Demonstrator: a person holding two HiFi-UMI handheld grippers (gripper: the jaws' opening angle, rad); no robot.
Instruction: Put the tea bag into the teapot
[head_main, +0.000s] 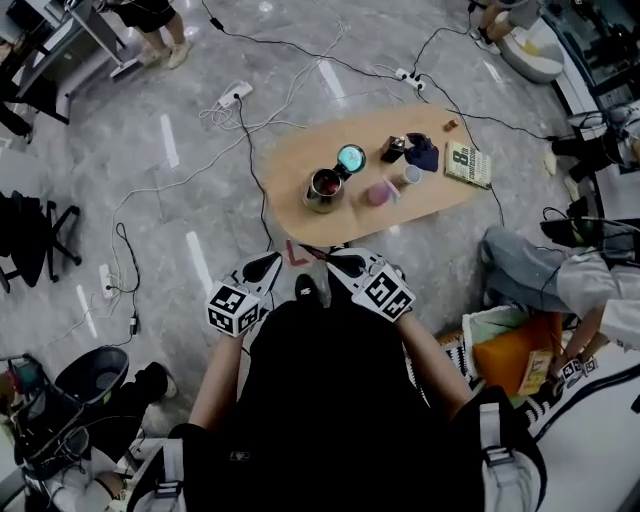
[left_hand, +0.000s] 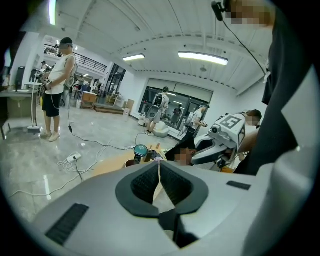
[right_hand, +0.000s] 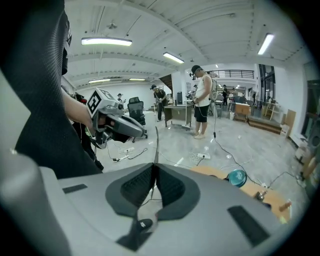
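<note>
A steel teapot (head_main: 323, 189) stands open on the oval wooden table (head_main: 290, 160), its teal lid (head_main: 351, 157) beside it. I hold both grippers close to my chest, short of the table's near edge. A thin pale tea bag packet (head_main: 314, 274) hangs between them. The left gripper (head_main: 272, 263) is shut on the packet (left_hand: 161, 192), which shows as a beige sliver between its pads. The right gripper (head_main: 337, 262) is also shut on the packet, whose thin edge (right_hand: 156, 142) rises from its jaws. The lid (left_hand: 140, 150) shows far past the left jaws, and the lid (right_hand: 237, 176) appears at the right.
On the table are a pink cup (head_main: 380, 192), a white cup (head_main: 410, 175), a dark cloth (head_main: 421, 153) and a book (head_main: 468, 164). Cables and power strips (head_main: 232, 97) cross the floor. People sit at the right (head_main: 560, 275); a chair (head_main: 40, 235) stands left.
</note>
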